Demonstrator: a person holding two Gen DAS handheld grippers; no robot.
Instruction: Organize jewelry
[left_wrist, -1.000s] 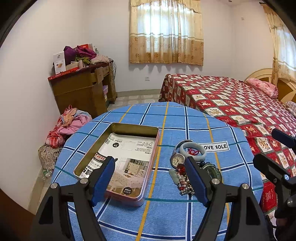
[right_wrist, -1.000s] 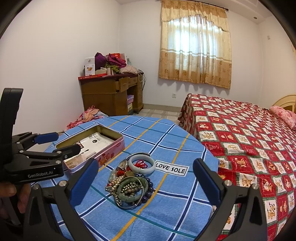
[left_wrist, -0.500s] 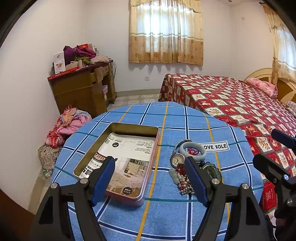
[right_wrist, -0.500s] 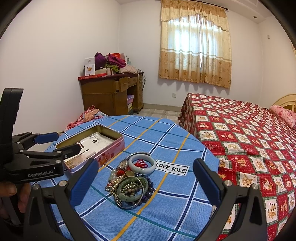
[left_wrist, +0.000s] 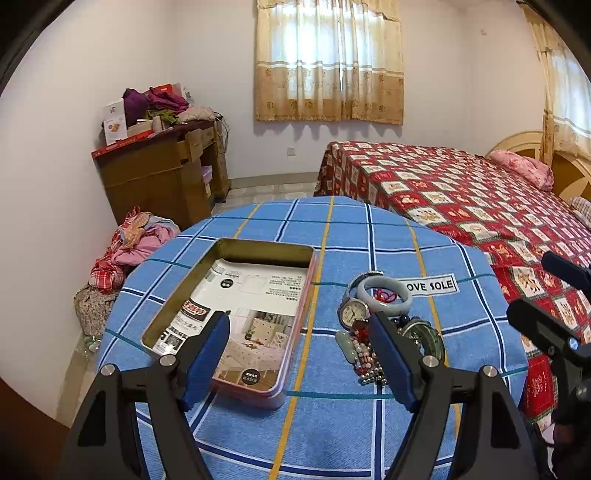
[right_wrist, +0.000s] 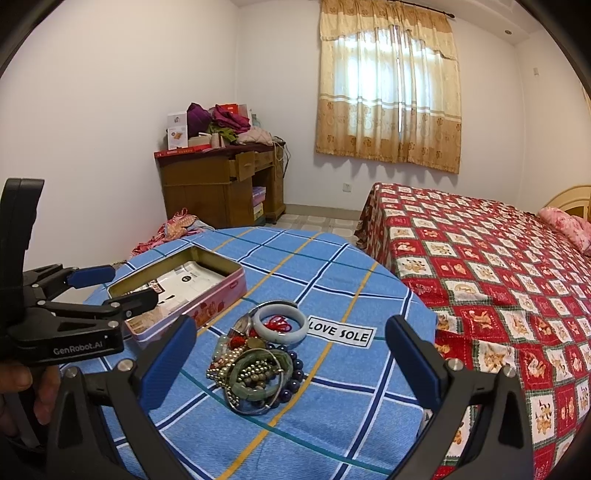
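Jewelry heap (right_wrist: 258, 354) on blue cloth (right_wrist: 332, 424), just right of open tin (left_wrist: 236, 314) presumably meant to receive it; left gripper (left_wrist: 299, 354) and right gripper (right_wrist: 291, 362) both spread wide, empty, poised above table.

Blue checked tablecloth (right_wrist: 325, 266), pink-sided tin (right_wrist: 218, 301), pale jade bangle (right_wrist: 282, 325), red patchwork bedspread (right_wrist: 498, 258).

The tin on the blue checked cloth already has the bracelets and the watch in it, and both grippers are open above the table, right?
Not quite: the tin holds only a printed sheet. The bracelets and watch lie heaped on the cloth beside it, as the right wrist view shows.
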